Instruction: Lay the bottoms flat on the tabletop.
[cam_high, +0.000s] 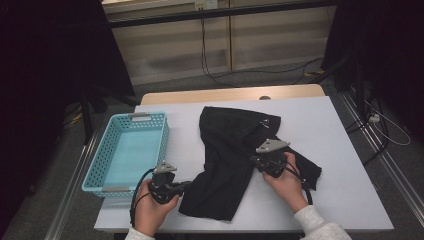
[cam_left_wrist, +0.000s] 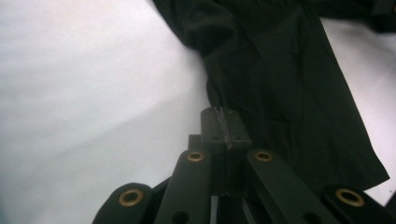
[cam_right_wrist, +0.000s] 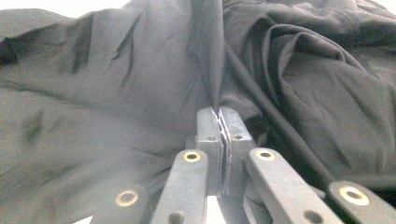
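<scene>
We're looking down on a white table (cam_high: 340, 150) with a black garment (cam_high: 235, 150) spread across its middle, crumpled and folded over itself so that we can't make out its full shape or what kind of clothing it is. A turquoise basket (cam_high: 100, 170) sits at the table's left side, just apart from the cloth.

The left gripper (cam_high: 181, 188) is at the near left corner of the garment. In the left gripper view its jaws are pressed together at the cloth's edge (cam_left_wrist: 280, 93), and we see a thin pale line where the pads meet; the fabric looks pinched there, though black on black makes the exact bite hard to read. From above, the hand (cam_high: 150, 210) covers much of the gripper body, and the fingertips merge with the dark fabric.

The right gripper (cam_high: 260, 161) is over the garment's right part. In the right gripper view its jaws have just been closing and now stand pressed tight, with a raised ridge of cloth (cam_right_wrist: 210, 70) running up out of the seam between the pads, so it has a fold in its grip. Wrinkles and a thick dark seam or cord (cam_right_wrist: 280, 126) lie to the right of it; we can't tell which it is. From above, the right hand (cam_high: 287, 182) hides the cloth beneath it.

The person's forearms are cut off at the bottom edge.
</scene>
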